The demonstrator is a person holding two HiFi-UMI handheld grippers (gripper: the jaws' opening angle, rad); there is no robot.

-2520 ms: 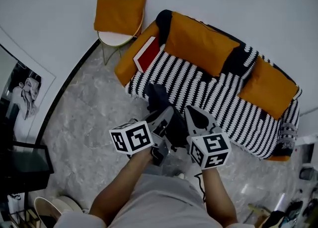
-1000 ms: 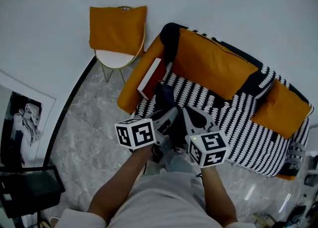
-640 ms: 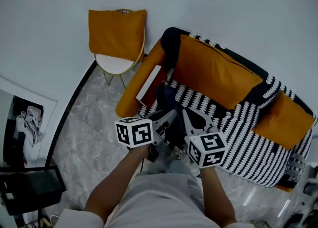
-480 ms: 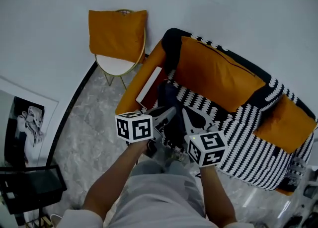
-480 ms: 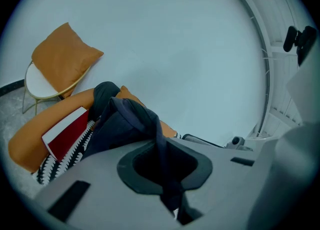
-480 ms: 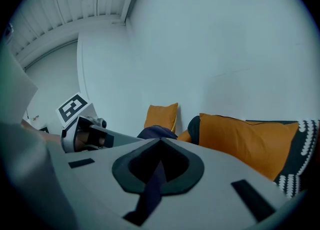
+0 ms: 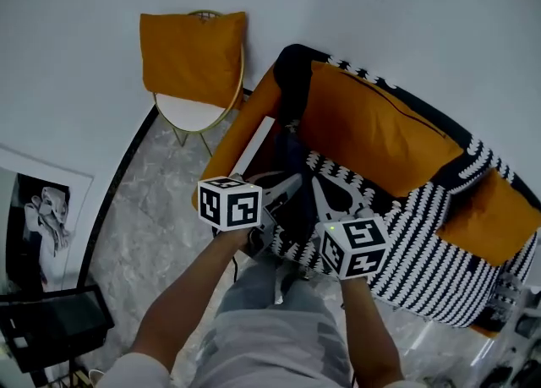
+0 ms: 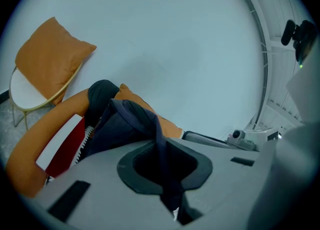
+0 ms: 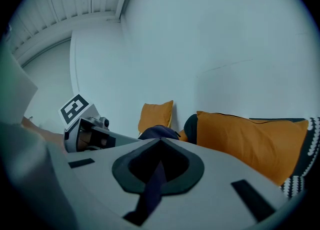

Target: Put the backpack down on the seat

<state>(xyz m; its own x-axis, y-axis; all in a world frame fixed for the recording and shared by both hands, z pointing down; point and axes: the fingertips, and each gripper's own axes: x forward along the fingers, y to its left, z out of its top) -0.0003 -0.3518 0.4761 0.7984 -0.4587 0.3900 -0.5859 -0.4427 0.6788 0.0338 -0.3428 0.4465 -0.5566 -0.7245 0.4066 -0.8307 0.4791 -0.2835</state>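
Observation:
A dark navy backpack [image 7: 292, 177] hangs between my two grippers over the left end of the striped sofa seat [image 7: 423, 238], close to the orange armrest [image 7: 241, 137]. My left gripper [image 7: 281, 194] is shut on one dark strap [image 8: 162, 159], and the bag's body [image 8: 122, 124] bulges just beyond its jaws. My right gripper [image 7: 325, 199] is shut on the other strap [image 9: 154, 181], with the backpack's top [image 9: 159, 133] showing past it. I cannot tell whether the bag's bottom touches the seat.
A red and white book [image 7: 256, 148] lies at the seat's left end beside the backpack. Orange back cushions [image 7: 372, 128] line the sofa. A round chair [image 7: 188, 112] with an orange cushion [image 7: 190, 48] stands left of it. The marble floor [image 7: 144, 209] lies below.
Both grippers have carried the backpack forward and down toward the sofa. It now sits over the seat's left end, nearer the book and the back cushion.

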